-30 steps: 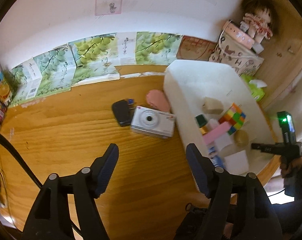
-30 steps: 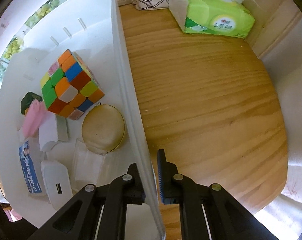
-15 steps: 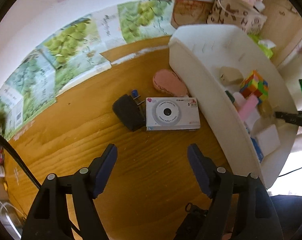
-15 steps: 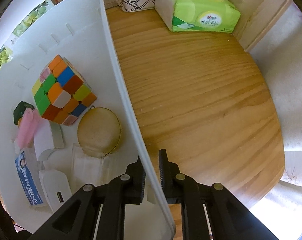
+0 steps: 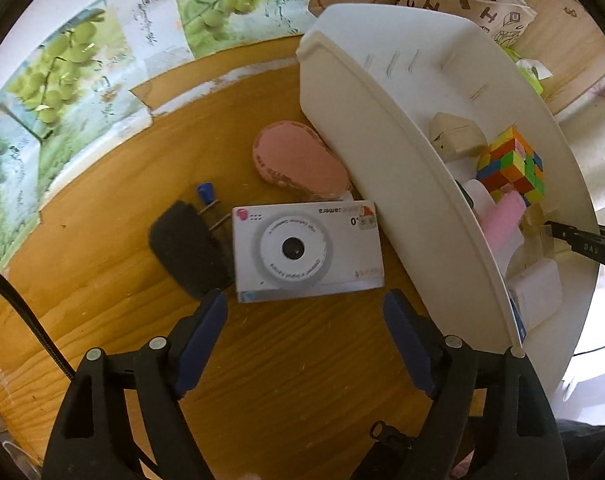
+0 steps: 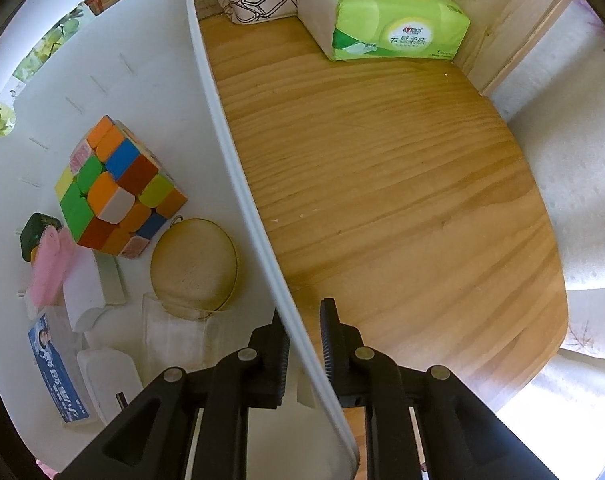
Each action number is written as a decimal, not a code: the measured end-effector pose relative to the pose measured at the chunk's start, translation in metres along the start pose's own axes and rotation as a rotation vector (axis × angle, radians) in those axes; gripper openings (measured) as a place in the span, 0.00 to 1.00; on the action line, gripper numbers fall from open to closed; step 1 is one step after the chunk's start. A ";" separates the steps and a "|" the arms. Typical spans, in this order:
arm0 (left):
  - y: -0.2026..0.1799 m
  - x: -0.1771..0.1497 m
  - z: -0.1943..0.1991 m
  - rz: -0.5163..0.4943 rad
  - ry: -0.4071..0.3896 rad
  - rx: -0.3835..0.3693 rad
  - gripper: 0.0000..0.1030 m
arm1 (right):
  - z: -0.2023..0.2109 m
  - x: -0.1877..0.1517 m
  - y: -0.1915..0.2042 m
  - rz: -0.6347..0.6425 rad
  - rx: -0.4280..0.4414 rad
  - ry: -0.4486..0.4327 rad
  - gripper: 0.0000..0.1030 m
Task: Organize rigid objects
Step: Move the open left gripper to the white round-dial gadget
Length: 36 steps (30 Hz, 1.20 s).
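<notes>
2 wide-open jaws hang just short of the white camera (image 5: pixel 306 250).

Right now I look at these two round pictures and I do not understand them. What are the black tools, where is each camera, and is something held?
A person holds one two-finger gripper in each hand; each carries a fisheye camera looking along its fingers. The left gripper hangs open above a white camera on the wooden table, its jaws having just been opening, nothing between them. Beside it lie a black pouch and a pink case. The right gripper pinches the wall of the white bin, which holds a puzzle cube.
</notes>
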<state>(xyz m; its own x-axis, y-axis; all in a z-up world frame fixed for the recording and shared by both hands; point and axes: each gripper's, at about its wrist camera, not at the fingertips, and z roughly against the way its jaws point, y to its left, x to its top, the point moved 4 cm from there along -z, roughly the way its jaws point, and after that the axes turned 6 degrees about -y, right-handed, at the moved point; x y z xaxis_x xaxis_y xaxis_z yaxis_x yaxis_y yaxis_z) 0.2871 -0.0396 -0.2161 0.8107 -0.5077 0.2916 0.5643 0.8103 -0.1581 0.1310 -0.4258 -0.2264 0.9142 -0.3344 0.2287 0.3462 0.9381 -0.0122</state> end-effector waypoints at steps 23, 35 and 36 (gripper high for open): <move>-0.003 0.013 -0.028 0.093 0.002 -0.022 0.94 | 0.003 0.006 -0.002 -0.010 -0.007 0.011 0.15; 0.007 0.021 -0.039 0.149 -0.022 -0.050 0.95 | 0.000 0.005 -0.002 0.002 -0.002 0.028 0.15; 0.008 0.022 -0.039 0.148 -0.026 -0.045 0.95 | 0.000 0.005 -0.002 0.002 -0.002 0.029 0.15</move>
<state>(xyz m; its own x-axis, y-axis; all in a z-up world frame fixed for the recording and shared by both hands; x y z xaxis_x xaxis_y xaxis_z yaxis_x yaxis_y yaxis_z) 0.3159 -0.0559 -0.2475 0.8818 -0.3751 0.2860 0.4455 0.8616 -0.2432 0.1352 -0.4294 -0.2252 0.9207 -0.3351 0.1999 0.3448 0.9386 -0.0145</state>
